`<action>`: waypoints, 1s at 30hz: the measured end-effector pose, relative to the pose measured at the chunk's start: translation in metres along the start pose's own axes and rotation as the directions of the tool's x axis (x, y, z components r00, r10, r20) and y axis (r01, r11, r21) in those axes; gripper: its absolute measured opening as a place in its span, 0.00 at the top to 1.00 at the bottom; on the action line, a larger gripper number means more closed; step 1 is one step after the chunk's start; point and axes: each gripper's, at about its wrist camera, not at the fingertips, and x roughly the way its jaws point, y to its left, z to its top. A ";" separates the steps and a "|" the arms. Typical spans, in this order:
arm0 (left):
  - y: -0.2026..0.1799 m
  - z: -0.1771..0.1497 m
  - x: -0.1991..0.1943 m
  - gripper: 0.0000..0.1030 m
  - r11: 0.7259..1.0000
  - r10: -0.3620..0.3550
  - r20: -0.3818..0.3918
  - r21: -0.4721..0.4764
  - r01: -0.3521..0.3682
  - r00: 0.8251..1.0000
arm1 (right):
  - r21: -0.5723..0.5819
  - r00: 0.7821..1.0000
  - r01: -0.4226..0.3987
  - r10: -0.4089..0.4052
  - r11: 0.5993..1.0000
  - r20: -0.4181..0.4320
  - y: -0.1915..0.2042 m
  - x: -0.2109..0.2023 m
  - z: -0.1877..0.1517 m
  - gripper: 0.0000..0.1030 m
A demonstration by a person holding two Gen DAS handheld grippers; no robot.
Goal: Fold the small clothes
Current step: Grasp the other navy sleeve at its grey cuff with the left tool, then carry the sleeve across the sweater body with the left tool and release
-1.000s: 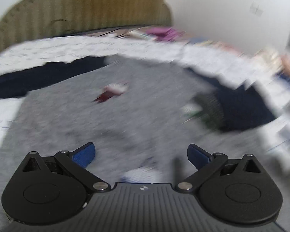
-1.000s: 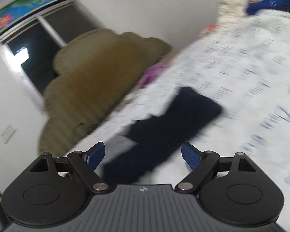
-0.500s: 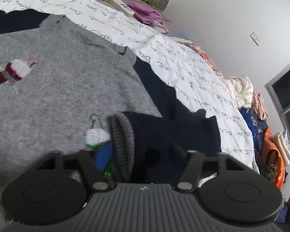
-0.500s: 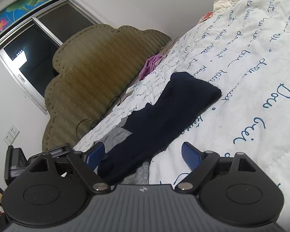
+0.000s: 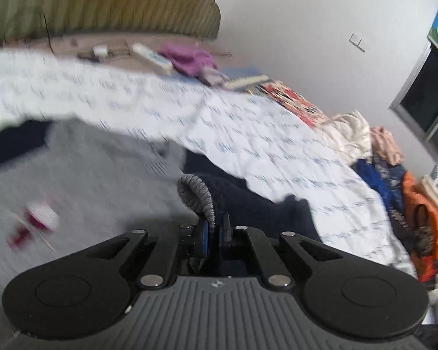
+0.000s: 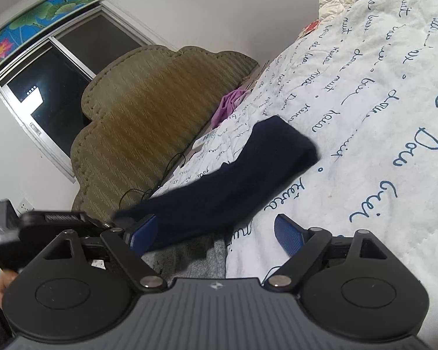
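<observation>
A small grey knit sweater (image 5: 87, 186) with navy sleeves lies on a white quilt (image 5: 248, 134). My left gripper (image 5: 214, 229) is shut on the grey ribbed cuff (image 5: 197, 194) of a navy sleeve and holds it over the sweater body. In the right wrist view the navy sleeve (image 6: 233, 180) stretches across the quilt (image 6: 379, 116), with grey knit (image 6: 189, 258) beneath it. My right gripper (image 6: 216, 233) is open, its fingers on either side of the sleeve's near end. The left gripper (image 6: 43, 224) shows there at the left edge.
An olive padded headboard (image 6: 149, 110) stands behind the bed. A purple garment (image 5: 189, 59) and small items lie near it. A pile of clothes, white, blue and orange (image 5: 417, 204), sits at the bed's right side. A window (image 6: 43, 87) is in the wall.
My left gripper has shut on the sleeve cuff and lifted it; its view is now blurred by movement. The right gripper has stayed open and moved closer to the sleeve.
</observation>
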 end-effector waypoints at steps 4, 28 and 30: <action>0.026 0.014 -0.016 0.95 0.995 0.091 0.015 0.035 -0.092 0.996 | -0.001 1.000 0.004 -0.004 1.000 -0.006 0.000 0.001 0.000 0.15; 0.155 -0.015 -0.014 0.70 0.913 0.396 -0.059 -0.082 -0.400 0.916 | 0.000 0.999 0.015 -0.015 1.000 -0.032 0.000 0.006 -0.002 0.15; 0.154 -0.018 -0.019 0.51 0.906 0.417 -0.029 -0.072 -0.418 0.909 | -0.003 0.999 0.019 -0.019 1.000 -0.035 0.000 0.007 -0.002 0.15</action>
